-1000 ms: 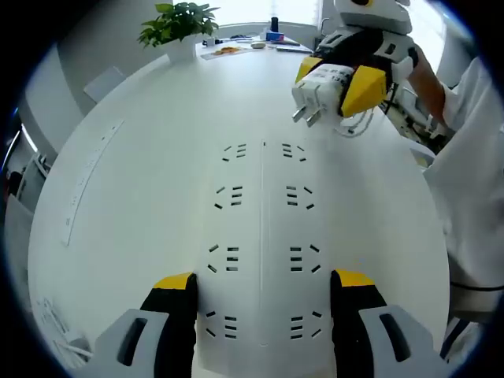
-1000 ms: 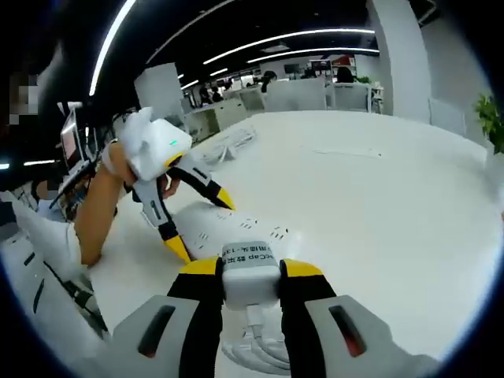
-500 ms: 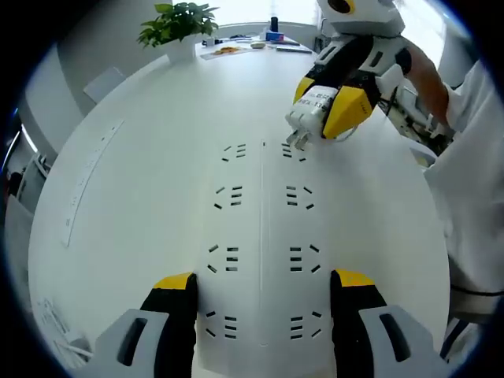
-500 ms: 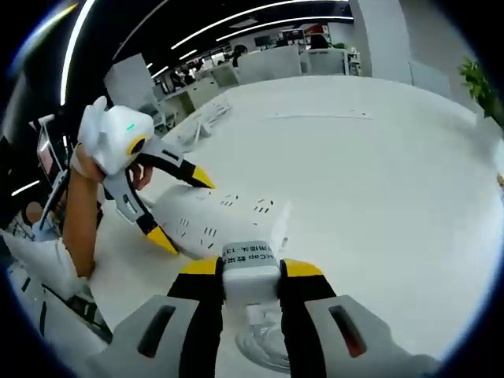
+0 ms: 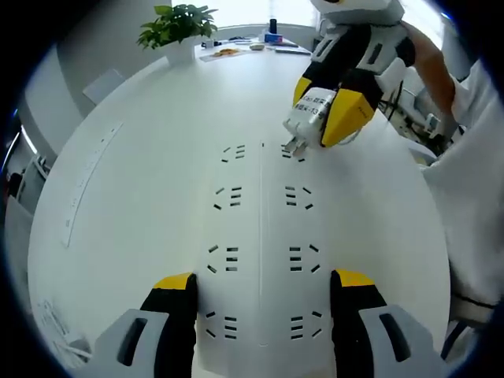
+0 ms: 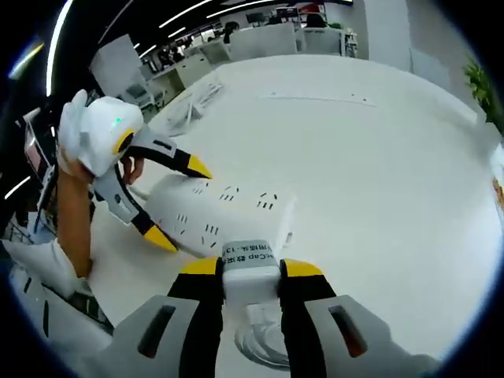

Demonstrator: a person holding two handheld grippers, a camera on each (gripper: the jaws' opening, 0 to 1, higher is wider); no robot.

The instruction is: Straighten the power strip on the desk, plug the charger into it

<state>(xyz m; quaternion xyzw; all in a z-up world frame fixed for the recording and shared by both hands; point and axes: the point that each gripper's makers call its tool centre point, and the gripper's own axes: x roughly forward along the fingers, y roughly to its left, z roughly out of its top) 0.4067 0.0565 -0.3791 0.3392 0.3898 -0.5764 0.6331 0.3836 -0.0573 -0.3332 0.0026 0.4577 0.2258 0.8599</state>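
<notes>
A wide white power strip with two rows of sockets lies flat on the round white desk. My left gripper is shut on its near end, one yellow-tipped jaw on each long side. The right gripper comes in from the upper right, shut on a white charger whose prongs touch the far right socket. In the right gripper view the charger sits between my right gripper's jaws, just above the strip's end, while the left gripper straddles the strip's other end.
A potted plant and small items stand at the desk's far edge. A long white bar lies at the left. A person's white sleeve is at the right. The charger's coiled cable hangs below my right gripper.
The right gripper has brought the charger down and leftward to the strip's far right socket, where its prongs now touch. The left gripper and the strip have stayed put.
</notes>
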